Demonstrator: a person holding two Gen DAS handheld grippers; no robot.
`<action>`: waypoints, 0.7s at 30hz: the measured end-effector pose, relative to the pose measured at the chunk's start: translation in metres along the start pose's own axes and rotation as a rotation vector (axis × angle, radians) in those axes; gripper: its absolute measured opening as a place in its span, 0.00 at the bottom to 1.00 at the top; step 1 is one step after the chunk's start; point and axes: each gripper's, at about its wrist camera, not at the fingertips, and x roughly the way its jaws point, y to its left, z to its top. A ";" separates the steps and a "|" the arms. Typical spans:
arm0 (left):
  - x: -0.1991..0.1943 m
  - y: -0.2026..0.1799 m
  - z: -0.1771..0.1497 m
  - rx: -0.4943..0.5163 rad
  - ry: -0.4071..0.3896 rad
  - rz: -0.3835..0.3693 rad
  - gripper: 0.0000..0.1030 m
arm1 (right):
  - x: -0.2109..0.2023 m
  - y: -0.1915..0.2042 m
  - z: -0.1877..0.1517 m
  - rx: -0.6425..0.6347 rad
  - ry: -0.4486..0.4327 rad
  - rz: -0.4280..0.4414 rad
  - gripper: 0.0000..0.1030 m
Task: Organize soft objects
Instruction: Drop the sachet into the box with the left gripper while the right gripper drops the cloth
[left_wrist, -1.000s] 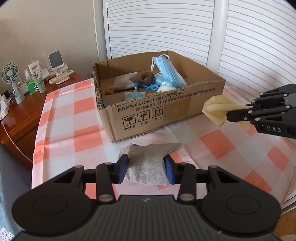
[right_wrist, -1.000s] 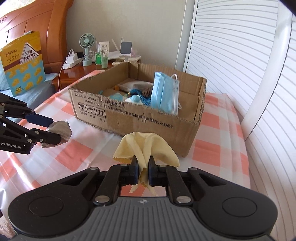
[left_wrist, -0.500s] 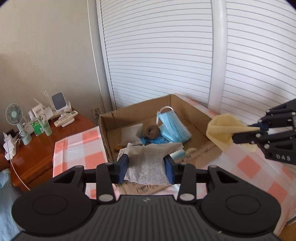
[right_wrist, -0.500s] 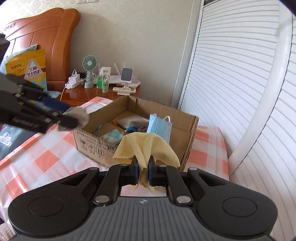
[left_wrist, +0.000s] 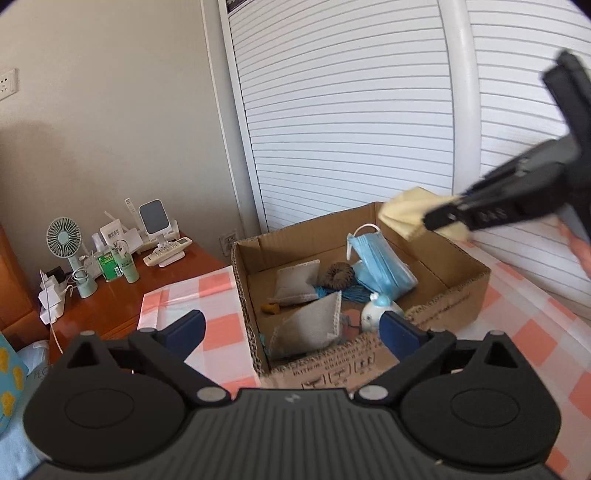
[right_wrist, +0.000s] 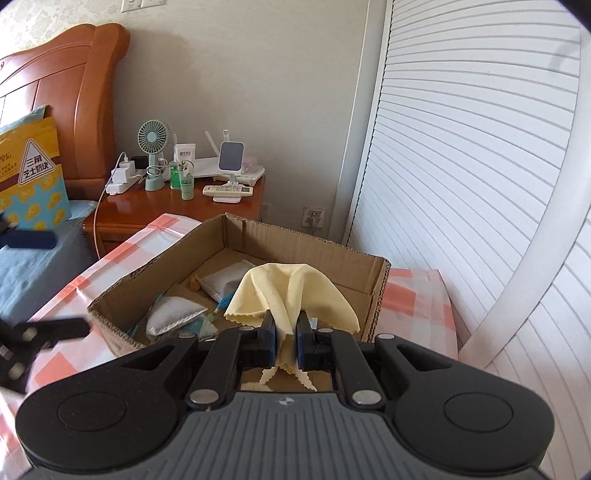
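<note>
Here, in the left wrist view, the left gripper (left_wrist: 291, 328) stands wide apart with nothing between its blue pads. The grey cloth pouch (left_wrist: 308, 328) lies inside the cardboard box (left_wrist: 454, 295), just beyond the gap at twelve o'clock, leaning against the near wall. A second grey pouch (left_wrist: 295, 282), a brown ring (left_wrist: 336, 275), a blue face mask (left_wrist: 380, 264) and a small white toy (left_wrist: 376, 312) share the box floor. At two o'clock the right gripper (left_wrist: 428, 223) reaches in over the far rim, clamped on the yellow cloth (left_wrist: 410, 210).

In the right wrist view, the right gripper (right_wrist: 285, 338) is pinched narrow on the yellow cloth (right_wrist: 291, 291), which drapes forward from the pads at twelve o'clock and hangs above the box (right_wrist: 376, 280) interior. The grey pouch (right_wrist: 171, 314) lies at ten o'clock on the box floor. The left gripper's fingers (right_wrist: 55, 328) show at nine o'clock, outside the near wall over the checked tablecloth (right_wrist: 417, 295).

The risk, as I judge it: the cloth's tail trails back below the pads, close to the near rim. If it is let go here, that tail could catch the cardboard edge, or the light fabric could cling to a pad, and part of it would end up draped over the wall instead of inside. Letting go deeper over the open floor looks safer.
</note>
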 end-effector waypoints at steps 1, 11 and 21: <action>-0.006 -0.002 -0.004 -0.006 0.002 -0.004 0.98 | 0.009 -0.003 0.007 0.004 0.006 -0.003 0.12; -0.035 -0.003 -0.028 -0.082 0.018 0.009 0.99 | 0.089 -0.019 0.052 0.050 0.114 -0.035 0.42; -0.036 0.003 -0.021 -0.104 0.027 0.062 0.99 | 0.052 -0.020 0.035 0.124 0.083 -0.046 1.00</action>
